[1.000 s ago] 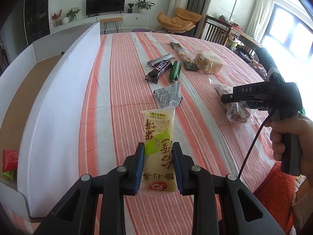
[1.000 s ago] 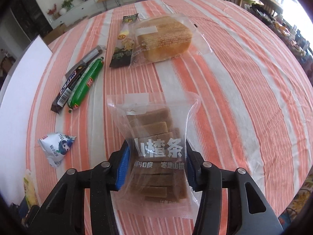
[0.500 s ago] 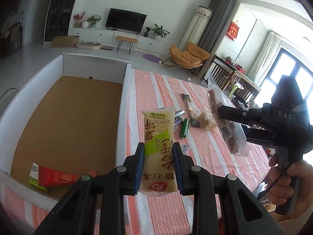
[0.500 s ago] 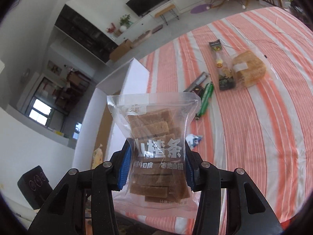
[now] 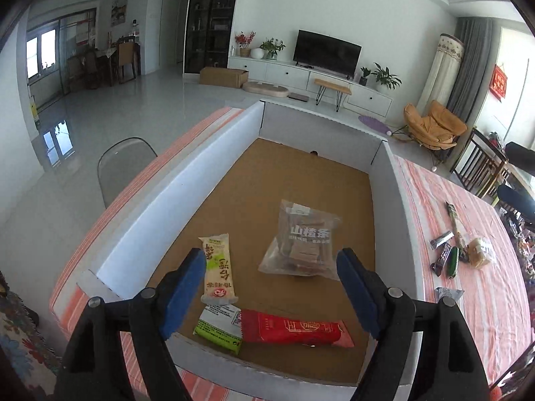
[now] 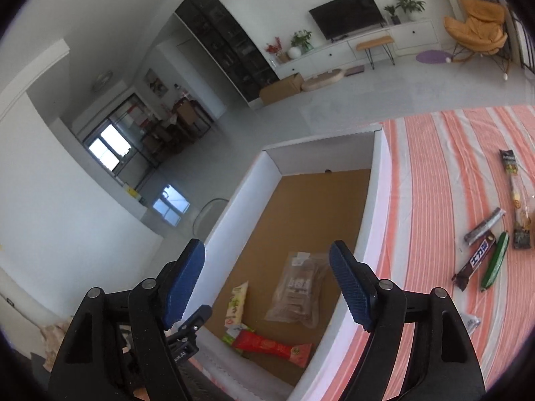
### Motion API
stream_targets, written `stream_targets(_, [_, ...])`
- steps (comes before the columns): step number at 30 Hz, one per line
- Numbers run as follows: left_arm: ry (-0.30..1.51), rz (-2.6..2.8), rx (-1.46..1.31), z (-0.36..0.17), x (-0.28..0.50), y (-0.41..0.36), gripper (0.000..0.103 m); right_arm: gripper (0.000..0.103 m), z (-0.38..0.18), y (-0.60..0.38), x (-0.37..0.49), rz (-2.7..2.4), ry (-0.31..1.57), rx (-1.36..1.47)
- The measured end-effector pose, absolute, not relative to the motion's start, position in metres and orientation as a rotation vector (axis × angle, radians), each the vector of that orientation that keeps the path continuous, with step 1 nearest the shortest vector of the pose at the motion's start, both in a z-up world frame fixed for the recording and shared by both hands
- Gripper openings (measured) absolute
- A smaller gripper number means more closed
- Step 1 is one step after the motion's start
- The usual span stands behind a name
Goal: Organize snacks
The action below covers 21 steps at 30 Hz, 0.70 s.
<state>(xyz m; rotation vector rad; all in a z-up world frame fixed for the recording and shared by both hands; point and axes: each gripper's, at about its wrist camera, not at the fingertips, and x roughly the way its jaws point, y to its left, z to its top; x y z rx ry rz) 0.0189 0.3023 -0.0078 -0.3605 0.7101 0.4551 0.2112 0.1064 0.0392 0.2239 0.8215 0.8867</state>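
Observation:
A white-walled box [image 5: 187,200] [image 6: 366,234] with a brown floor sits at the table's left end. Inside lie a yellow-green snack bar [image 5: 218,267] [image 6: 236,304], a clear bag of brown slices [image 5: 302,245] [image 6: 299,289] and a red-and-green packet [image 5: 277,329] [image 6: 267,344]. My left gripper [image 5: 271,289] hovers over the box, jaws opening, nothing between them. My right gripper [image 6: 267,284] also hangs above the box, jaws opening and empty. The left gripper's tip [image 6: 195,322] shows low in the right wrist view.
On the striped cloth [image 5: 481,300] [image 6: 434,183] right of the box lie a dark chocolate bar [image 6: 474,264], a green sausage stick [image 6: 495,260], a grey bar [image 6: 485,227], a long dark packet [image 6: 515,197], a bread bag [image 5: 479,252] and a small white pouch [image 5: 448,292]. A chair [image 5: 123,163] stands left.
Both grippers swung from the table over to the box and opened. The yellow-green bar and the clear bag of slices left the jaws and now lie on the box floor.

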Motion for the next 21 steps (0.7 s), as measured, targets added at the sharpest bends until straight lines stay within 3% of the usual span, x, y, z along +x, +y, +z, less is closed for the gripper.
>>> stream_targets(5, [0.712,0.169,-0.324,0.000,0.039,0.216,0.081,0.080,-0.007,0.016,0.215,0.552,0.743,0.052])
stream_targets(7, [0.737,0.030,-0.286,0.000,0.047,0.167,0.088,0.080,-0.040,-0.028,0.218,0.364,0.780,0.000])
stream_targets(13, [0.864,-0.159,-0.158,-0.052,0.079,0.059,0.092,0.080,-0.124,-0.144,0.225,0.018,0.904,0.064])
stream_targets(21, [0.870,-0.023,0.010,-0.118,0.112,0.047,0.092,0.080,-0.134,-0.173,0.230,-0.108,0.913,0.143])
